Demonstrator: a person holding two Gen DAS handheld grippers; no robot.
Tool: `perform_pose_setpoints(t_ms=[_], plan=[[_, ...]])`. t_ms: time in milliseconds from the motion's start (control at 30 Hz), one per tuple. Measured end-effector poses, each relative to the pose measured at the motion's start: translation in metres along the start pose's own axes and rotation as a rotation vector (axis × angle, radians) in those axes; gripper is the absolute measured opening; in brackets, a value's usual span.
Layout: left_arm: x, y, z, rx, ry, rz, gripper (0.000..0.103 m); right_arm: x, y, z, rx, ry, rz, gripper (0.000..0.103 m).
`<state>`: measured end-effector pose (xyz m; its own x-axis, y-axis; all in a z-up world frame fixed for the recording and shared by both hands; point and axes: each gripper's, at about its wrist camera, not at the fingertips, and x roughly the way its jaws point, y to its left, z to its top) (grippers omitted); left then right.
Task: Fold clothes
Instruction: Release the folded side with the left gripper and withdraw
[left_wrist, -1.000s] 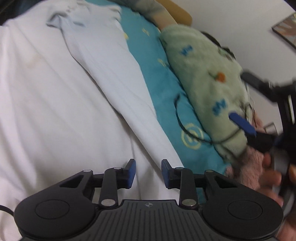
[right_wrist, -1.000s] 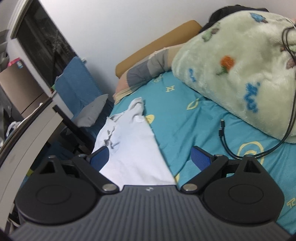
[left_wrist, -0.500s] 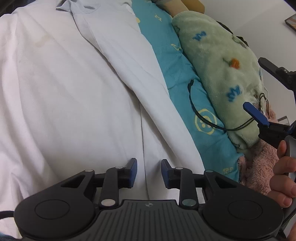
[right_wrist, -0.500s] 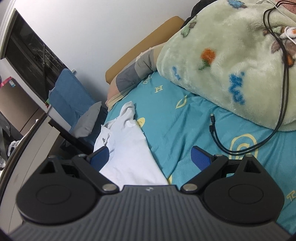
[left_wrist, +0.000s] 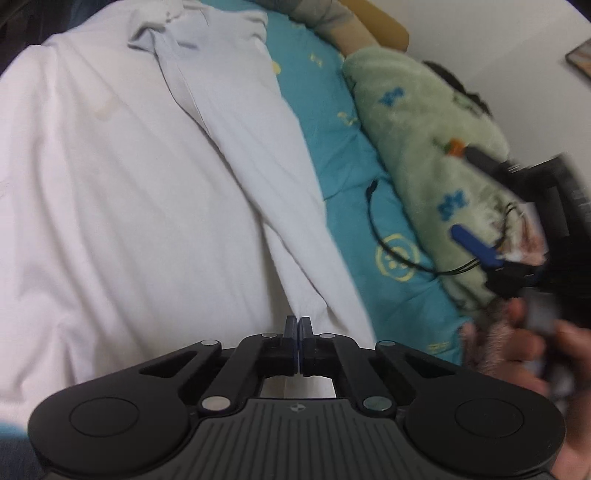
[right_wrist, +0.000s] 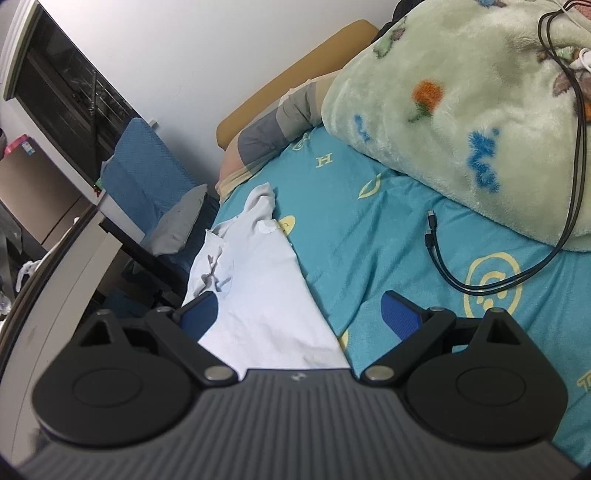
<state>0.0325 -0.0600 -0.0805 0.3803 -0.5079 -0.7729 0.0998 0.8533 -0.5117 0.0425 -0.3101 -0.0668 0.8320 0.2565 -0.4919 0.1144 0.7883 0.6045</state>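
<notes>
Fingers of our left gripper (left_wrist: 298, 334) meet, pinching the white shirt (left_wrist: 140, 192) near its hem; our right gripper (right_wrist: 299, 314) gapes empty. Shirt sprawls on the teal bedsheet (right_wrist: 369, 236), one sleeve (left_wrist: 258, 155) laid across, folding unfinished.

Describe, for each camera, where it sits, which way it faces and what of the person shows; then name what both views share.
Left wrist: on the left gripper, jaws shut at a fold of the white garment, facing along the bed; the open right gripper and a hand show at right.
Right wrist: on the right gripper, jaws open above the garment's edge, facing the headboard; no hand shows.
Shared: garment, teal sheet, green blanket, black cable.
</notes>
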Motion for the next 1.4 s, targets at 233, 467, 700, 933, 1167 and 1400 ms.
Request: perform_pose_setpoints(t_ms=[233, 467, 700, 933, 1167, 1400], plan=[[-0.046, 0.022, -0.031, 0.021, -0.06, 0.183, 0.0, 0.002, 0.005, -0.002, -0.03, 0.004, -0.015, 0.097], [-0.04, 0.009, -0.036, 0.103, -0.099, 0.242, 0.019, -0.002, 0.019, -0.007, -0.125, 0.0, -0.025, 0.097], [-0.05, -0.011, -0.02, 0.174, -0.197, 0.257, 0.082, -0.016, 0.037, -0.01, -0.232, -0.054, -0.006, 0.097], [-0.077, -0.036, 0.007, 0.313, -0.407, 0.304, 0.096, -0.028, 0.059, -0.017, -0.343, -0.142, 0.015, 0.097], [-0.069, -0.039, 0.019, 0.347, -0.484, 0.33, 0.097, -0.037, 0.067, -0.019, -0.366, -0.211, 0.002, 0.097], [-0.055, -0.012, 0.015, 0.307, -0.531, 0.326, 0.097, -0.043, 0.079, -0.024, -0.38, -0.288, 0.008, 0.097]])
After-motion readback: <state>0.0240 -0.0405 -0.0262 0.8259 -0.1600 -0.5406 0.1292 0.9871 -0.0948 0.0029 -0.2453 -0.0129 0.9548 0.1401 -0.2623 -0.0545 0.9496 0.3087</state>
